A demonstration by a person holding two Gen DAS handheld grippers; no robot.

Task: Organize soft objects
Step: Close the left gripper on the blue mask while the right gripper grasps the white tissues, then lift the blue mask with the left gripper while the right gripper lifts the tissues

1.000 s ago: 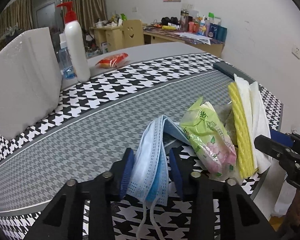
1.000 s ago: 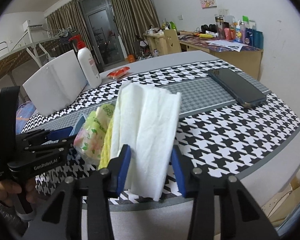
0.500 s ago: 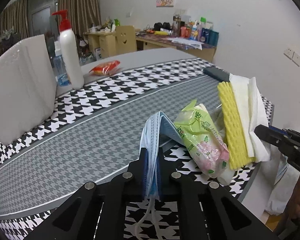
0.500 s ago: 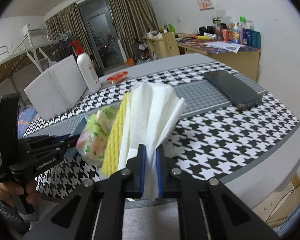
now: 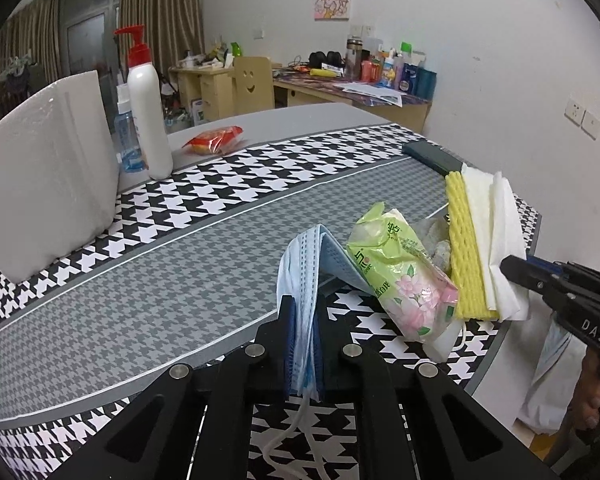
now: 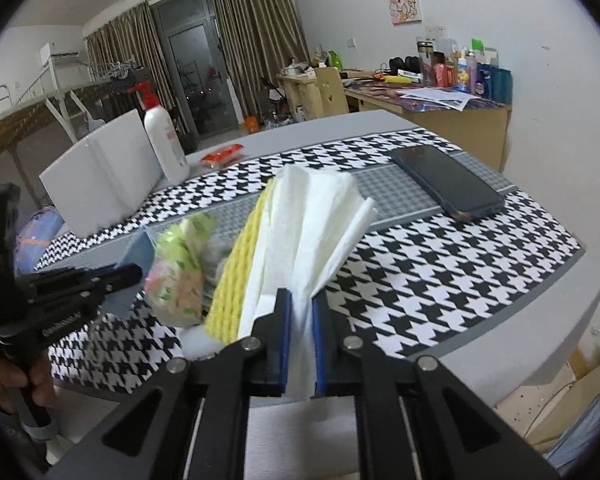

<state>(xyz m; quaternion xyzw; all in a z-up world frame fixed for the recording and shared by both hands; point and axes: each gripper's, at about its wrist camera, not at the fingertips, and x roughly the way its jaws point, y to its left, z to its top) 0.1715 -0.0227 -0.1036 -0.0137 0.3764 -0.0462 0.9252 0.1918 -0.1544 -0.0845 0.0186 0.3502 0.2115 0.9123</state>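
Observation:
My left gripper (image 5: pixel 302 312) is shut on a folded blue face mask (image 5: pixel 300 264), whose ear loops hang below the fingers. Beside it on the right lie a green flowered tissue pack (image 5: pixel 400 276) and a yellow sponge (image 5: pixel 464 248). My right gripper (image 6: pixel 301 312) is shut on a stack of white paper towels (image 6: pixel 312 216), with the yellow sponge (image 6: pixel 236 272) and the tissue pack (image 6: pixel 176 276) to its left. The right gripper (image 5: pixel 516 268) shows at the right of the left wrist view, the left gripper (image 6: pixel 128 272) at the left of the right wrist view.
The houndstooth tablecloth (image 5: pixel 180 264) covers the table. A white foam block (image 5: pixel 48 176), a white pump bottle (image 5: pixel 146 112), a small spray bottle (image 5: pixel 126 136) and a red snack packet (image 5: pixel 214 140) stand at the back left. A dark phone (image 6: pixel 446 180) lies at the right.
Both grippers went from open to shut, the left on the face mask and the right on the paper towels. Both bundles now stand slightly raised and pinched.

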